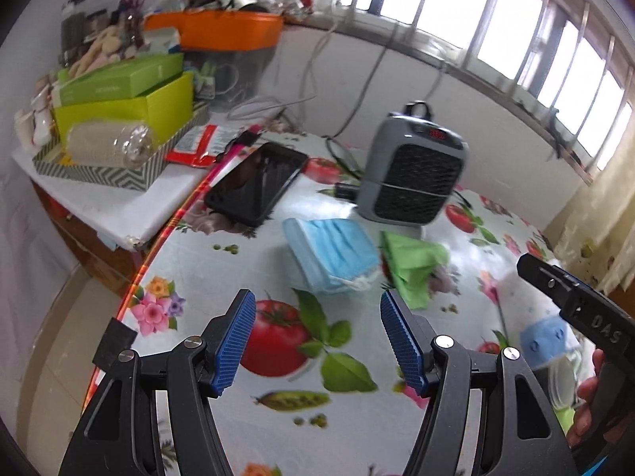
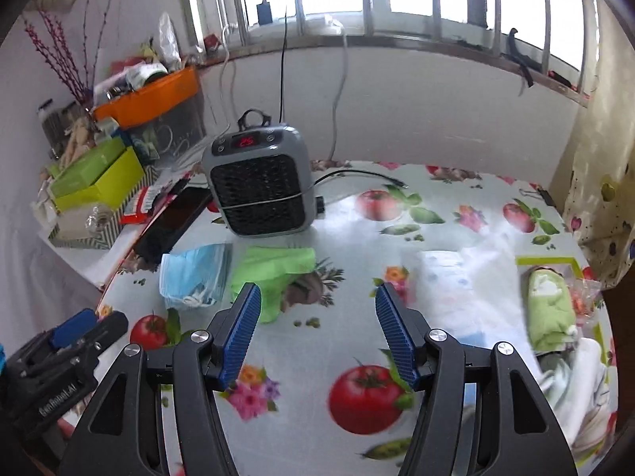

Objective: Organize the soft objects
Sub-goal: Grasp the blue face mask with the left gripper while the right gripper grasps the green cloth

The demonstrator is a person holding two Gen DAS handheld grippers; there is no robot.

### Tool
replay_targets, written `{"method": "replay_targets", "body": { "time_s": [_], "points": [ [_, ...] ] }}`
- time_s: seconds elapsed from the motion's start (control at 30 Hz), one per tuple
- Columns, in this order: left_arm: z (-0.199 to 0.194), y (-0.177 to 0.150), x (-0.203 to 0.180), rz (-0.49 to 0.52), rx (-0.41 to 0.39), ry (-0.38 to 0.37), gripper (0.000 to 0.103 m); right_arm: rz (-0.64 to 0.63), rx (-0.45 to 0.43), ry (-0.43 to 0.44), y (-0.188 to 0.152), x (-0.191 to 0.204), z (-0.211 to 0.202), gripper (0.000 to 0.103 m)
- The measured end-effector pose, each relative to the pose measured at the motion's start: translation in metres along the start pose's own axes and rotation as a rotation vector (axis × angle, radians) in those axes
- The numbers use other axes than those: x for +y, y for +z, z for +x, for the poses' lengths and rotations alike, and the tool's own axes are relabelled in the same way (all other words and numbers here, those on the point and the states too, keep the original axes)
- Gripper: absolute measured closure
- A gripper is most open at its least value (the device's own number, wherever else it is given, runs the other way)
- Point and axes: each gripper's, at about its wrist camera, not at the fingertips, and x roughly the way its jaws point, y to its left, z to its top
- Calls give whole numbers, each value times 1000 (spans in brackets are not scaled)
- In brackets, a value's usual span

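The worktop [image 2: 456, 206] wears a glossy cloth printed with tomatoes and flowers, and both hand-held grippers hang over its near edge, angled down toward it.

The left hand-held gripper [image 1: 317, 341] has its 2 blue-padded jaws standing well apart with nothing between them; only the printed cloth shows in the gap. The right hand-held gripper [image 2: 317, 335] is posed the same way, jaws apart and empty (part of a hand [image 1: 587, 400] shows at its grip in the left view).

A grey heater [image 2: 260, 182] stands upright toward the back of the worktop, with a black tablet [image 1: 258, 182] lying flat to its left.

The soft things lie in front of the heater: a stack of blue face masks [image 2: 194, 273], and just beside it on the right a crumpled green cloth [image 2: 274, 269]. Farther right sit a blurred white-and-blue bundle [image 2: 448, 277] and a rolled pale green cloth [image 2: 549, 309].

On a side shelf to the left, a zigzag-patterned tray [image 1: 131, 174] holds 2 lime-green boxes [image 1: 131, 95] and a clear bottle [image 1: 111, 142] lying on its side. Behind it, an orange tub [image 1: 226, 31] is heaped with blurred odds and ends.
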Motion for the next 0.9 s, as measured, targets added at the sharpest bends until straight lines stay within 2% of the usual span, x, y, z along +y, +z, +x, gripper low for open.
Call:
{"method": "replay_targets", "body": {
  "time_s": [0.13, 0.2, 0.33, 0.5, 0.67, 0.73, 0.9],
  "points": [
    [19, 7, 11, -28, 27, -21, 38, 6, 27, 43, 4, 15, 26, 42],
    [26, 9, 14, -38, 31, -33, 38, -1, 51, 22, 3, 18, 41, 42],
    [42, 14, 18, -61, 47, -53, 38, 62, 102, 49, -4, 15, 75, 42],
    [63, 22, 18, -88, 76, -80, 37, 62, 101, 27, -6, 19, 94, 41],
    [77, 28, 16, -79, 86, -51, 37, 84, 93, 26, -2, 21, 109, 39],
    [84, 27, 16, -77, 101, -48, 37, 73, 112, 3, 0, 24, 119, 28],
    [99, 24, 19, -87, 127, -22, 37, 85, 139, -13, -1, 23, 133, 28]
  ]
}}
